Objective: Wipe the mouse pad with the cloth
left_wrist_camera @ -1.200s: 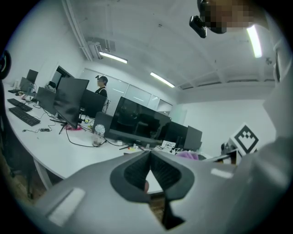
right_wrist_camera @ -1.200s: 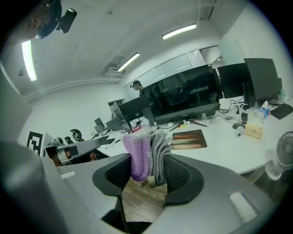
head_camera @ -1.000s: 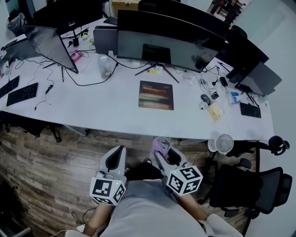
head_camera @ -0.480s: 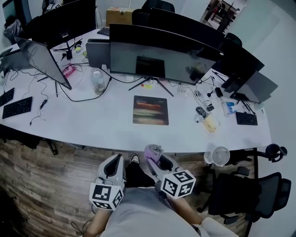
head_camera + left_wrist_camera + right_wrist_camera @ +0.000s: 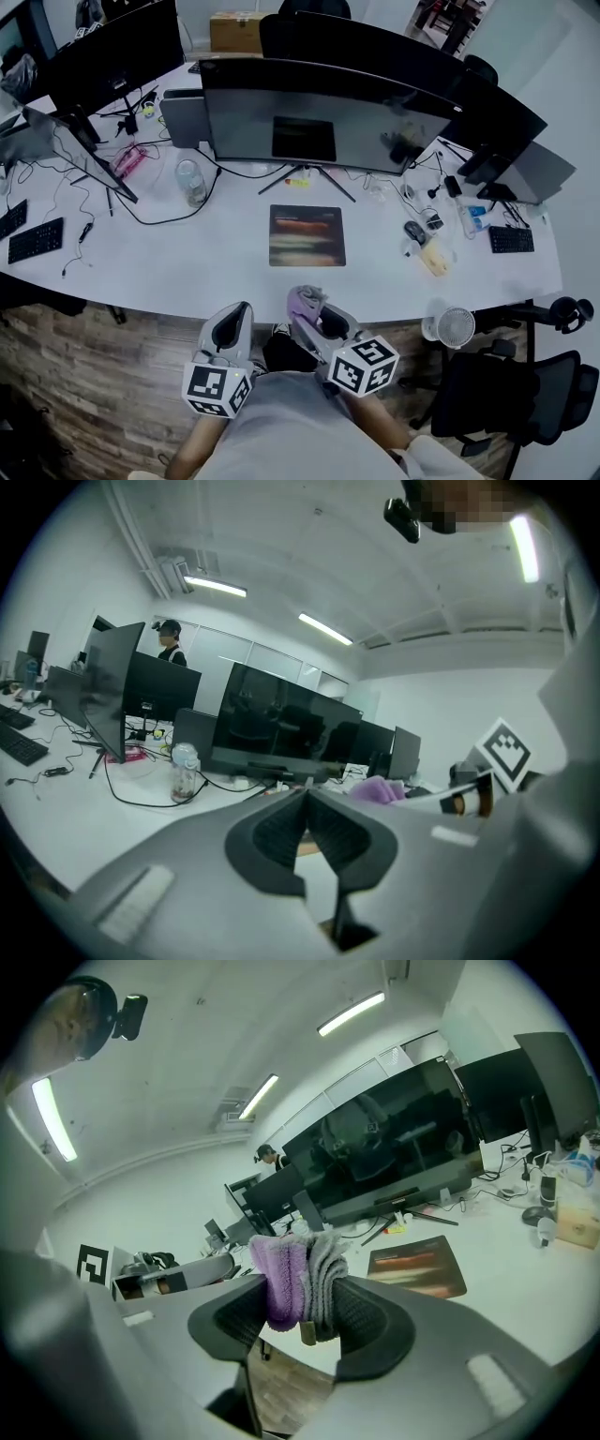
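The right gripper [image 5: 307, 307] has its jaws clamped on a folded cloth [image 5: 305, 301], purple on one side and grey on the other, whose bundle stands out past the jaw tips. The left gripper [image 5: 236, 317] has its jaws pressed together with nothing between them; its own view shows the two dark pads meeting along a thin seam. In the head view both grippers are held low at 6 o'clock, over the wooden floor [image 5: 84, 375] just short of the near edge of the white desk [image 5: 206, 258], with the left one at 9 o'clock of the right one and close beside it. The mouse pad [image 5: 307, 235], a dark rectangle with blurred coloured bands, lies flat on the desk at 12 o'clock from the cloth, apart from it, with a strip of bare desk between the pad and the desk's edge. A wide curved monitor [image 5: 328, 117] stands at 12 o'clock of the pad, its stand legs splayed just beyond the pad's far edge. A mouse [image 5: 415, 232] rests at 3 o'clock of the pad, and a clear bottle [image 5: 190, 182] stands at 10 o'clock of it. A small white fan [image 5: 456, 327] sits at 3 o'clock of the right gripper, beside an office chair [image 5: 511, 398].
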